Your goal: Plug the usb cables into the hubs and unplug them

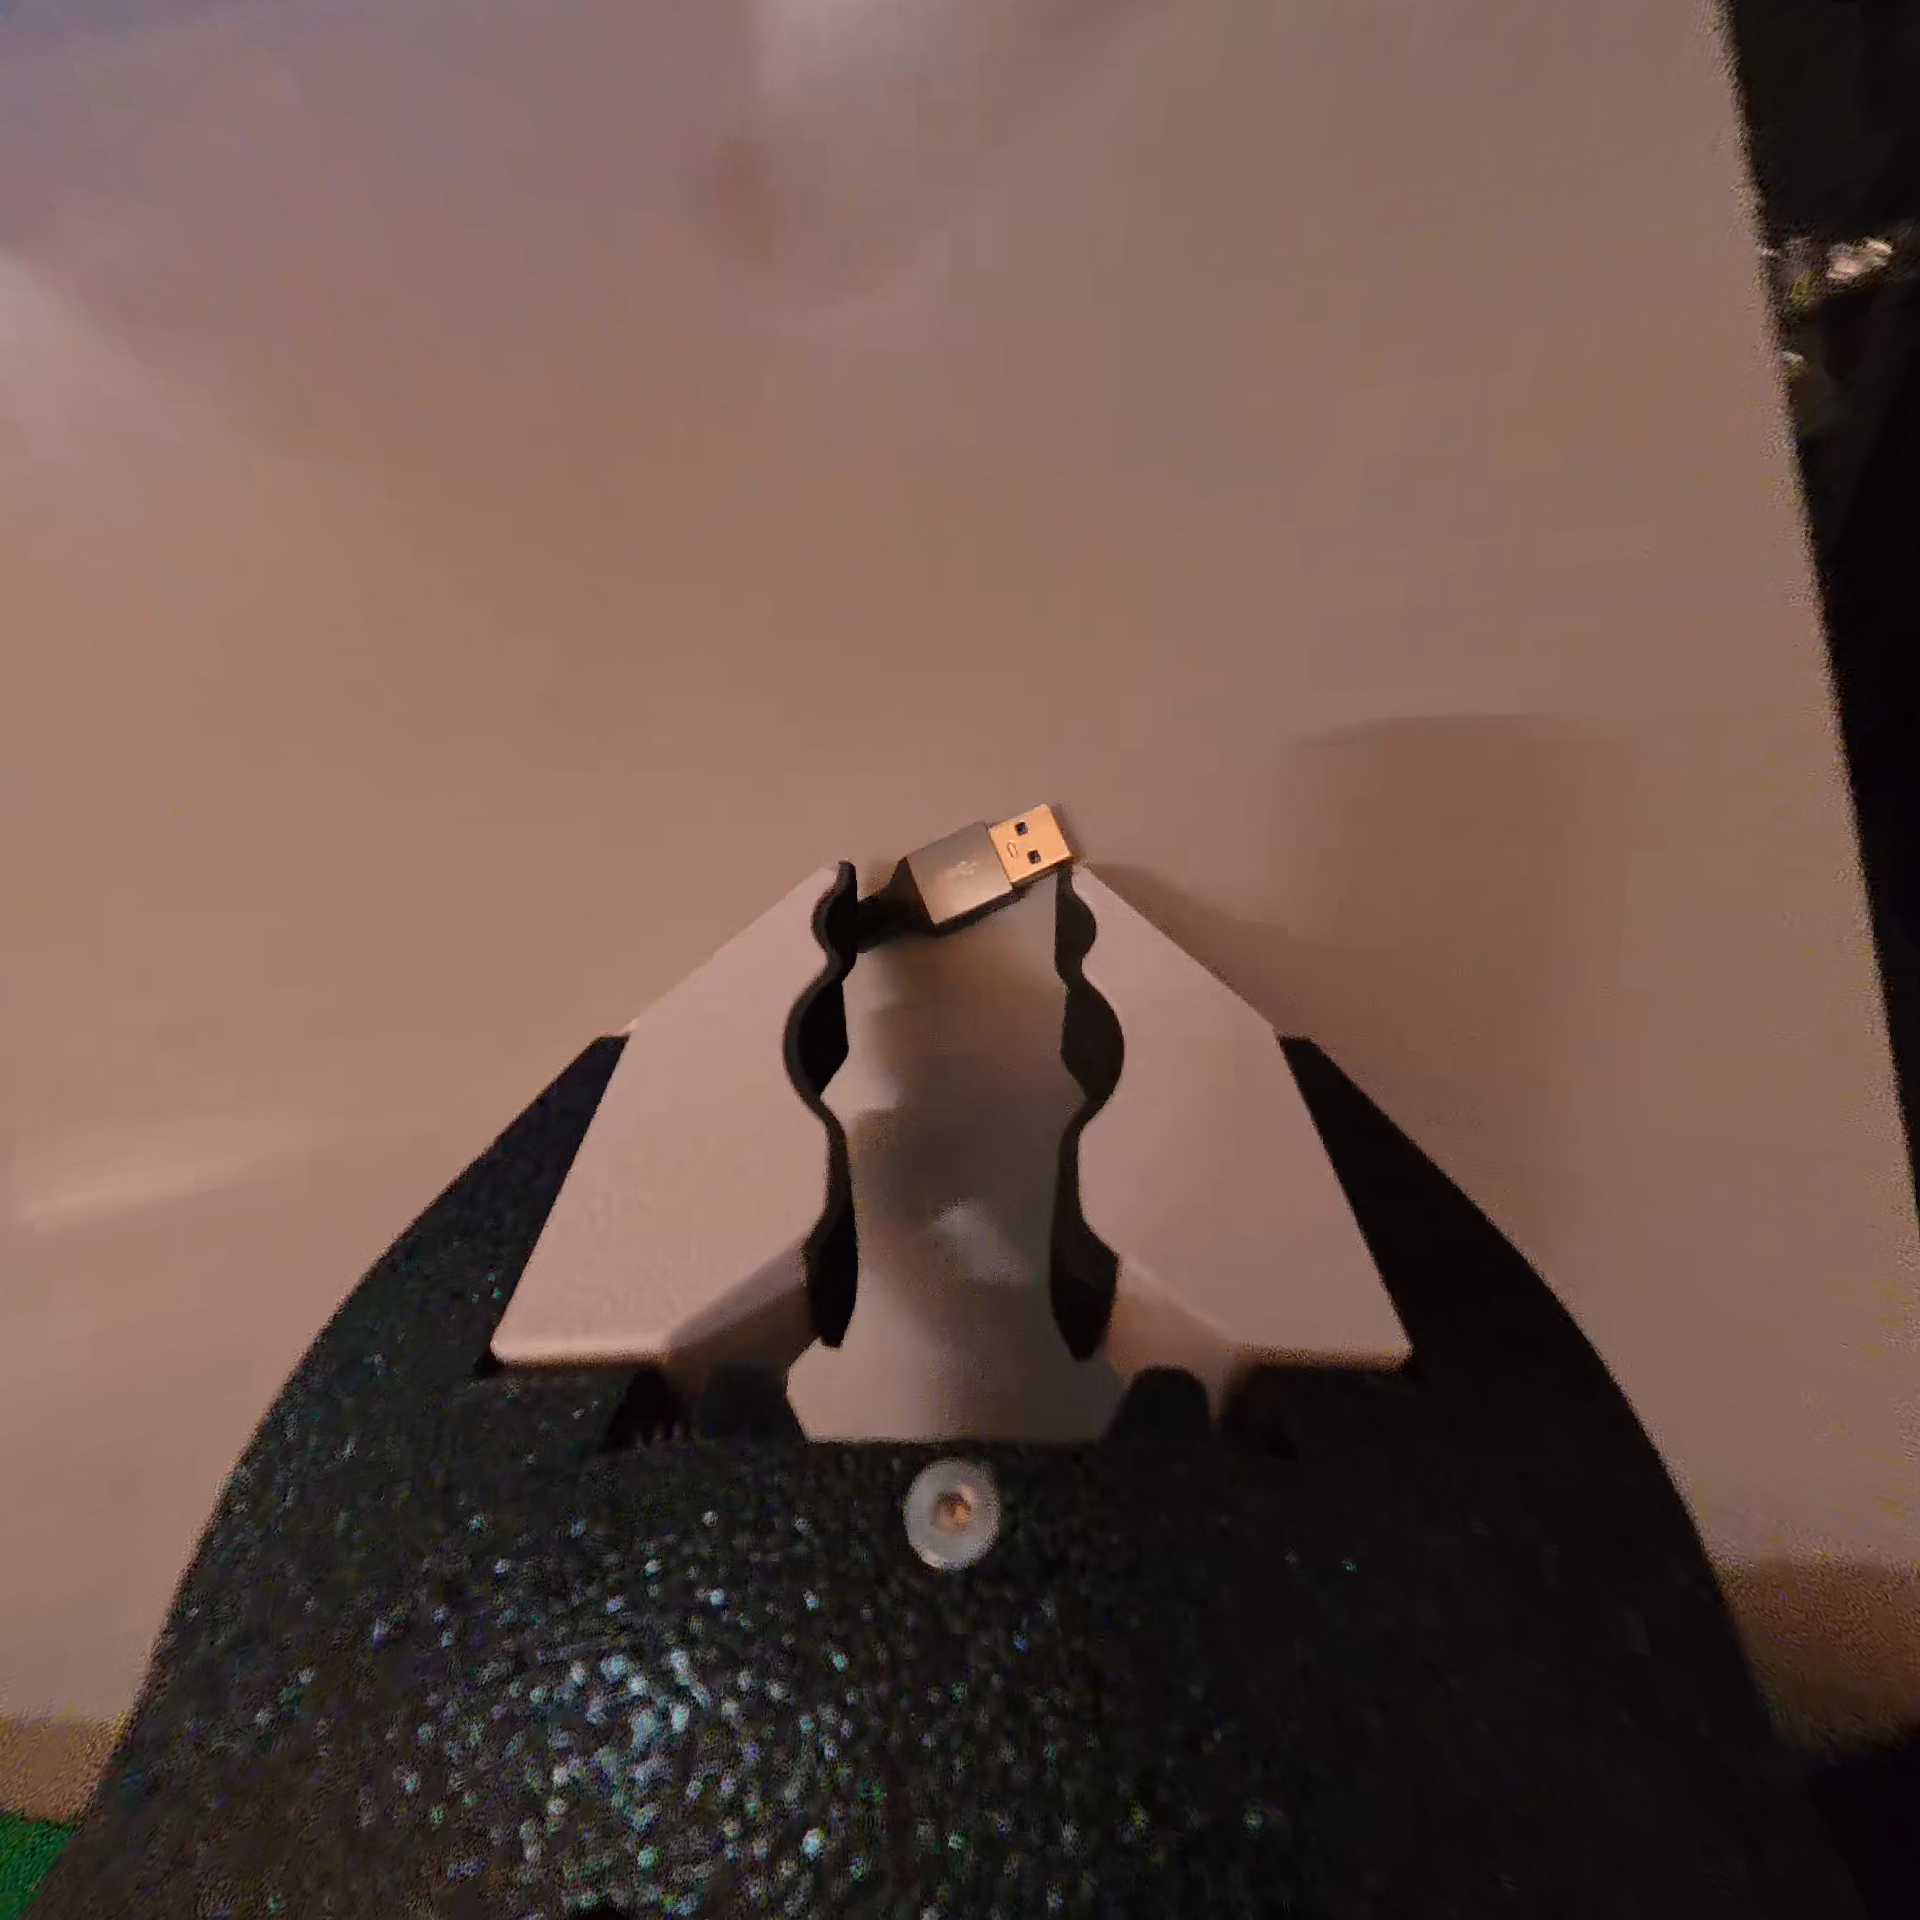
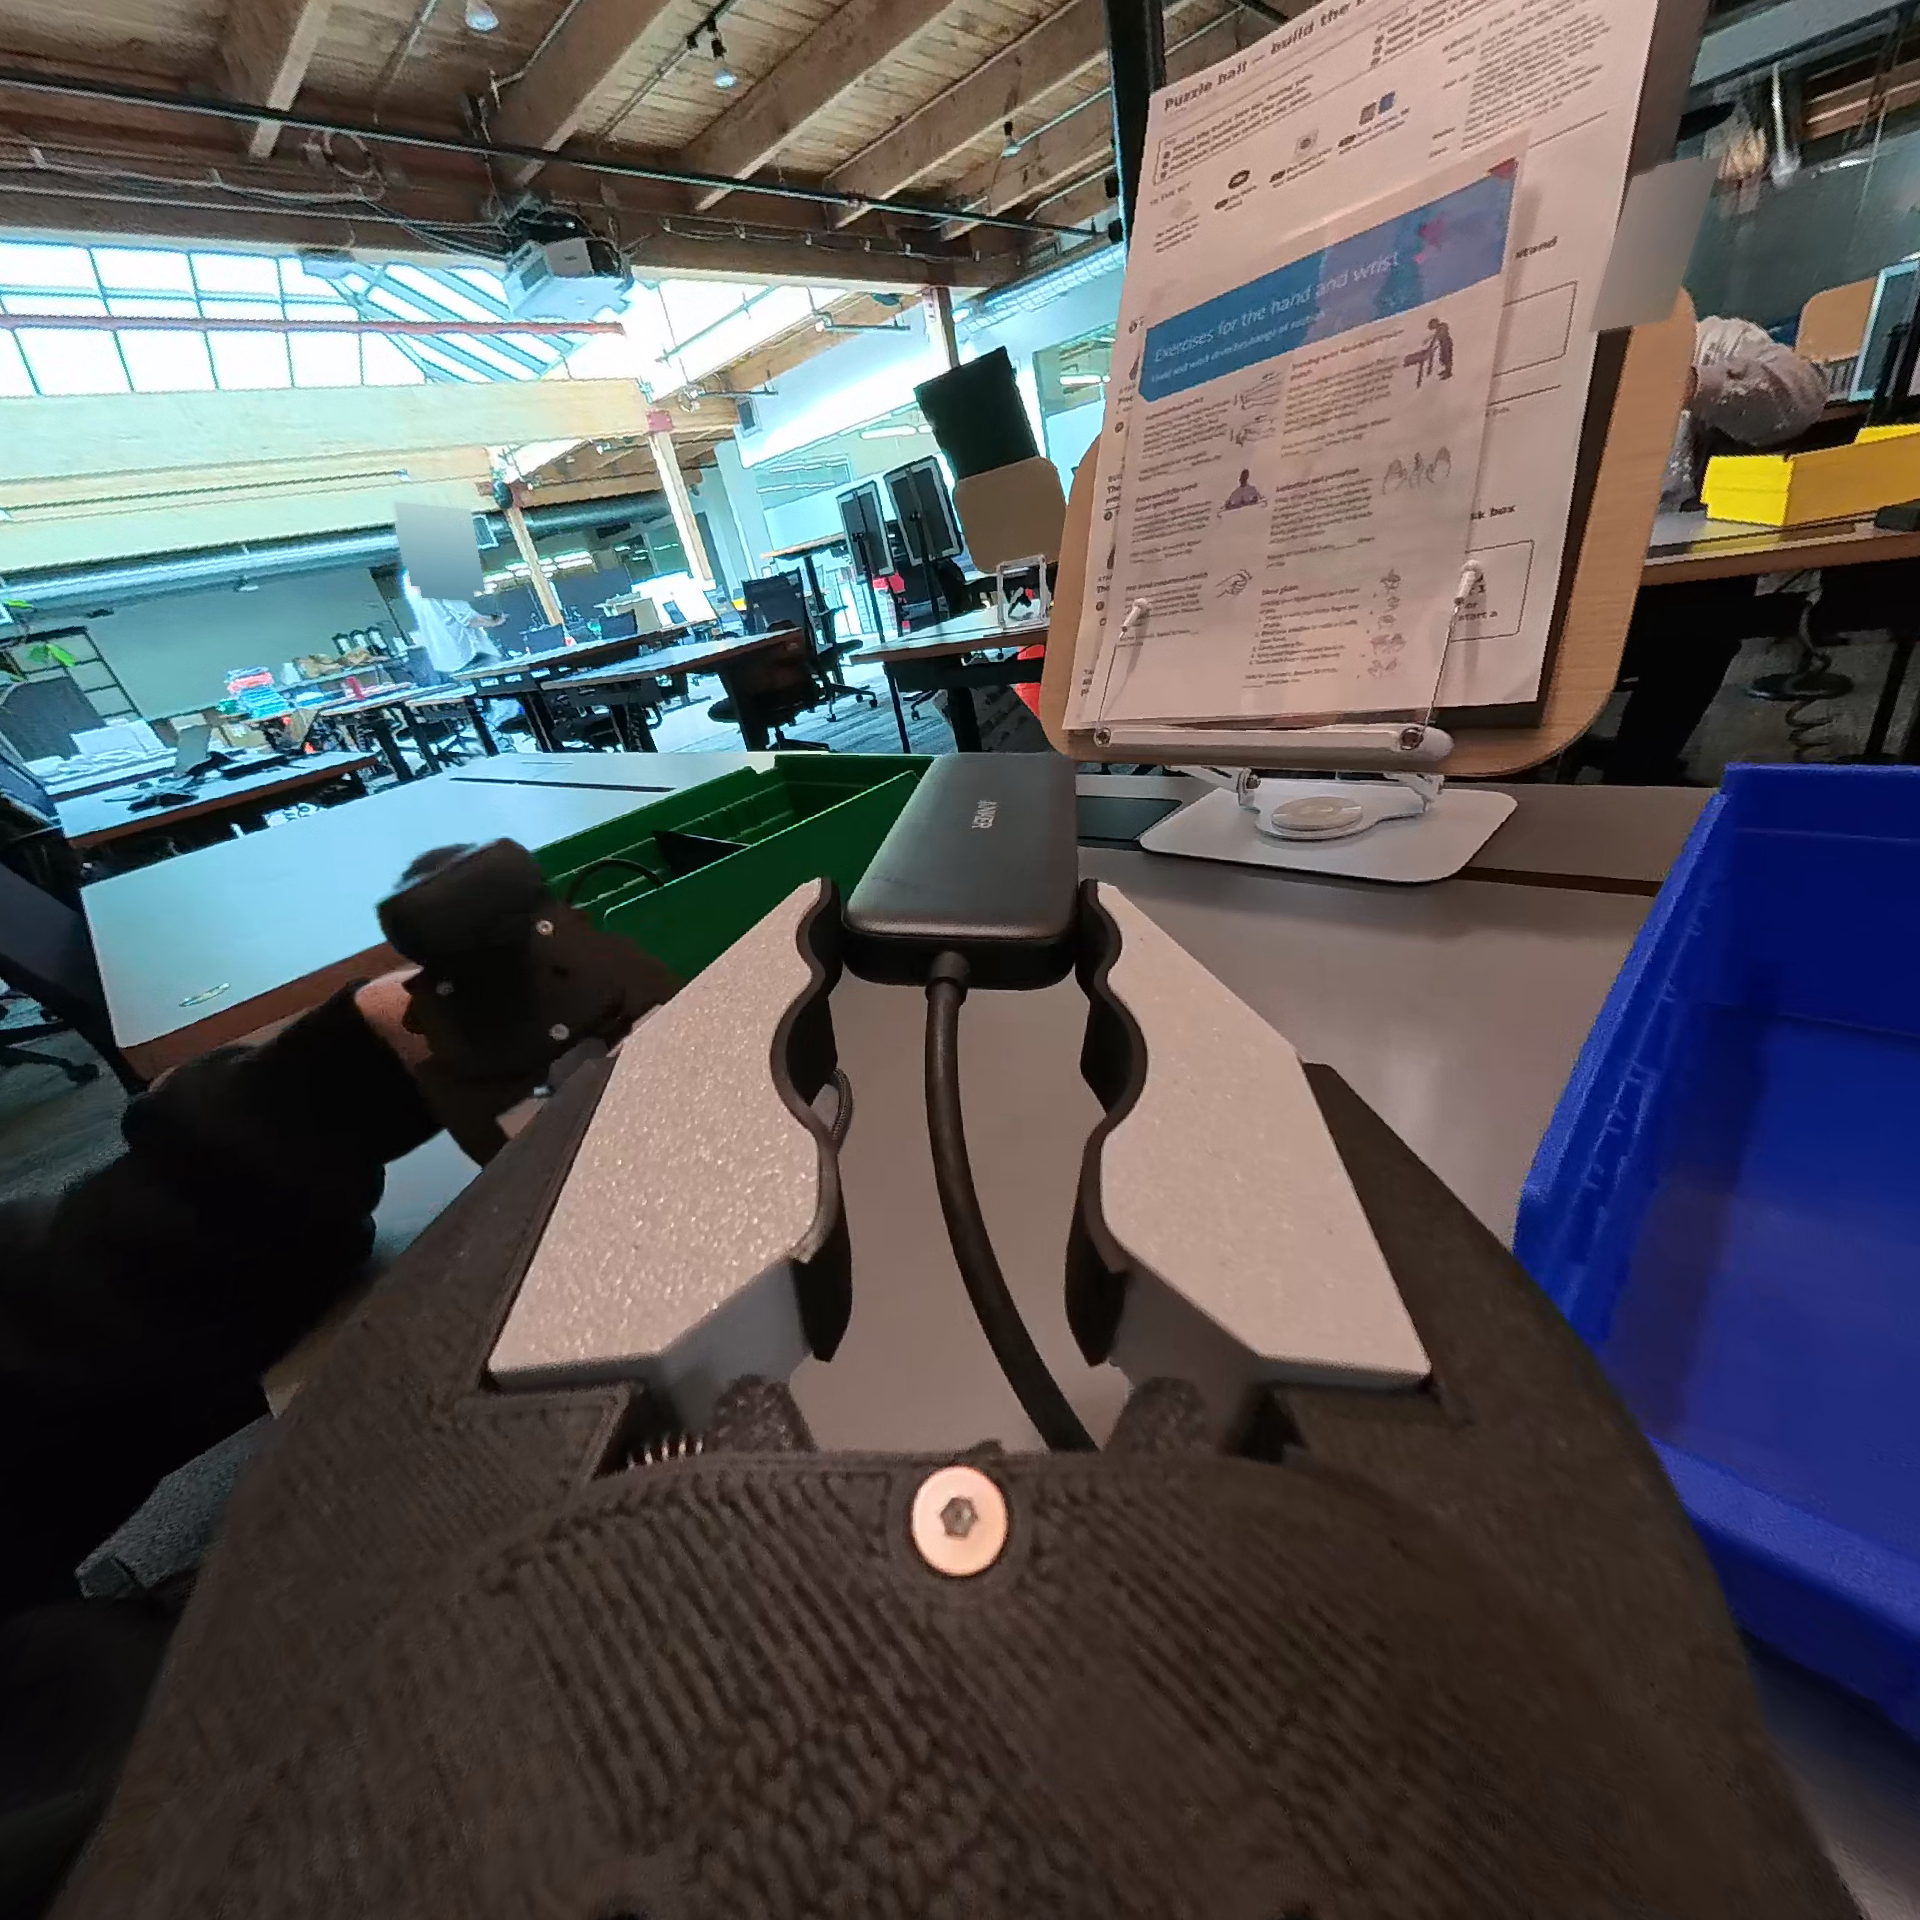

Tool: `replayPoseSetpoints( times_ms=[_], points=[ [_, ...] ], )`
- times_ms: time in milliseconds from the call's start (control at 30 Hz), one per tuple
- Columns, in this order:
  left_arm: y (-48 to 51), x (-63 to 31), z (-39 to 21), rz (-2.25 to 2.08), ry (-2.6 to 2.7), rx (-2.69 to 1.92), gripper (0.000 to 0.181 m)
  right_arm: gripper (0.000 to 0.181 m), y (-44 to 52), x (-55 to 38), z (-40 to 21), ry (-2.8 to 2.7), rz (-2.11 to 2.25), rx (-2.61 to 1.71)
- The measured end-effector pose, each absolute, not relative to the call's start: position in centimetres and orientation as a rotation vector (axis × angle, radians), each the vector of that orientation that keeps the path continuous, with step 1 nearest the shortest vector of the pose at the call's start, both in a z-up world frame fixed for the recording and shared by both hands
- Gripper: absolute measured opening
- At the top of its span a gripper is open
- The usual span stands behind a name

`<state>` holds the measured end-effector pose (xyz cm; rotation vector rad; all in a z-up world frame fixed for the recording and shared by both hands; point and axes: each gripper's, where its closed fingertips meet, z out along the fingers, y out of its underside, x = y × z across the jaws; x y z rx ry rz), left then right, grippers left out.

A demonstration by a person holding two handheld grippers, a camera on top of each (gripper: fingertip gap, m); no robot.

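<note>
Two tongs engaged: left tongs point(image 1: 956, 883) pinch USB plug point(image 1: 987, 860) above tabletop point(image 1: 935, 468); right tongs point(image 2: 961, 914) clamp hub point(image 2: 966, 847) beside green bin point(image 2: 727, 852). Plug likely light, rigid, slippery; grip grey housing.

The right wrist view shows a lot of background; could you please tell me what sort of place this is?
Probably an open-plan office or workshop: rows of dark-topped desks with office chairs, exposed wooden ceiling beams, and a blue plastic storage bin beside a green plastic tray on the grey worktable.

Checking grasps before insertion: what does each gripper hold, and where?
The right gripper clamps the hub at its cable end. The left gripper pinches the USB plug by its grey housing.
</note>
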<state>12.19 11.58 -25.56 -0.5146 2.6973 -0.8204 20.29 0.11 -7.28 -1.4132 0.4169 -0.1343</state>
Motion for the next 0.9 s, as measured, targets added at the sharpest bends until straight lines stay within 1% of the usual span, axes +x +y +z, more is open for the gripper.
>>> replayPoseSetpoints(
  times_ms=[33,133,233,333,433,500,567,667,733,800,867,900],
  points=[
    [11.1,13.0,-25.7,-0.807,2.674,-0.584,0.034,0.045,0.1,20.4,-7.3,0.420,-0.135,-1.413],
    [10.1,15.6,-24.2,-0.872,2.523,-0.693,0.035,0.044,0.0,20.5,-7.4,0.424,-0.133,-1.414],
    [11.0,15.9,-22.5,-0.958,2.463,-0.623,0.037,0.044,-0.3,20.5,-7.4,0.423,-0.145,-1.416],
    [12.6,15.6,-23.3,-0.973,2.513,-0.568,0.038,0.045,-0.4,20.5,-7.5,0.418,-0.140,-1.418],
    [13.4,17.5,-24.5,-0.963,2.470,-0.762,0.036,0.045,-0.3,20.7,-7.8,0.423,-0.142,-1.421],
    [13.8,17.7,-25.6,-0.866,2.494,-0.830,0.035,0.044,-0.1,20.7,-7.8,0.422,-0.144,-1.421],
    [13.9,17.3,-25.8,-0.816,2.506,-0.889,0.025,0.044,0.0,20.7,-7.8,0.420,-0.149,-1.424],
    [14.2,16.2,-25.8,-0.751,2.551,-1.063,0.023,0.045,0.0,20.8,-7.8,0.421,-0.142,-1.424],
    [13.3,14.8,-25.0,-0.786,2.638,-0.984,0.027,0.045,0.0,20.9,-8.1,0.424,-0.144,-1.429],
    [12.2,14.7,-23.8,-0.819,2.619,-0.707,0.034,0.045,0.0,20.9,-8.1,0.425,-0.136,-1.428],
    [11.0,14.3,-23.7,-0.858,2.617,-0.442,0.033,0.045,0.0,20.8,-8.1,0.422,-0.132,-1.428],
    [10.5,14.0,-24.0,-0.882,2.638,-0.387,0.034,0.045,0.0,20.8,-8.2,0.420,-0.132,-1.431]
  ],
)
